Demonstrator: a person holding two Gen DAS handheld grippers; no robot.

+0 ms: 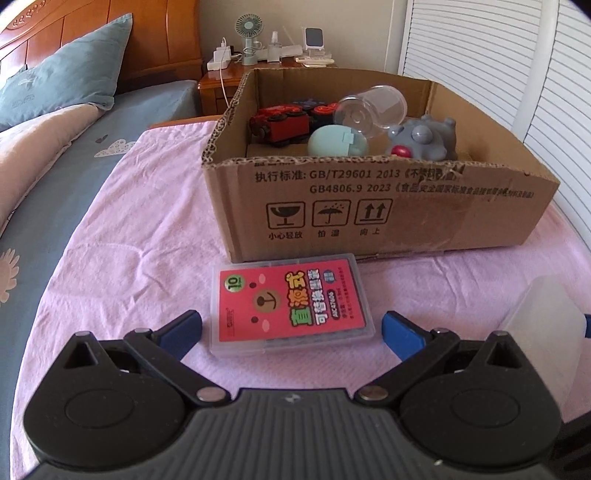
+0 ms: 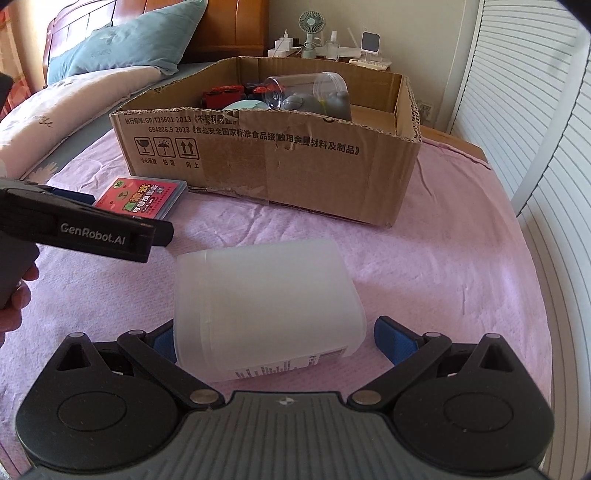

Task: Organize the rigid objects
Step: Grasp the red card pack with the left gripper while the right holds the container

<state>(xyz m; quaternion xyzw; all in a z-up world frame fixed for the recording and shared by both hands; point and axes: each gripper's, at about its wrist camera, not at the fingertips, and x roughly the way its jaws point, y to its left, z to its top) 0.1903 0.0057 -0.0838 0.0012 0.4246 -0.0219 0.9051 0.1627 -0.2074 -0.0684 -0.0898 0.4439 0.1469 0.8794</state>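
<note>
A clear flat case with a pink label (image 1: 291, 302) lies on the pink cloth just ahead of my open left gripper (image 1: 291, 332), between its blue fingertips. The same case (image 2: 140, 197) shows in the right wrist view, beside the left gripper's body (image 2: 85, 230). A frosted white plastic container (image 2: 266, 306) lies on its side between the spread fingers of my open right gripper (image 2: 273, 339); the left finger looks close to its wall. The cardboard box (image 1: 388, 206) behind holds a red toy train (image 1: 280, 123), a clear cup (image 1: 373, 109), a pale green egg shape (image 1: 338, 142) and a grey toy (image 1: 424, 138).
The pink cloth (image 1: 129, 240) covers a table beside a bed with a blue pillow (image 1: 66, 70). A nightstand with a small fan (image 1: 248, 33) stands behind the box. White slatted doors (image 2: 535, 129) run along the right. A person's hand (image 2: 14, 295) holds the left gripper.
</note>
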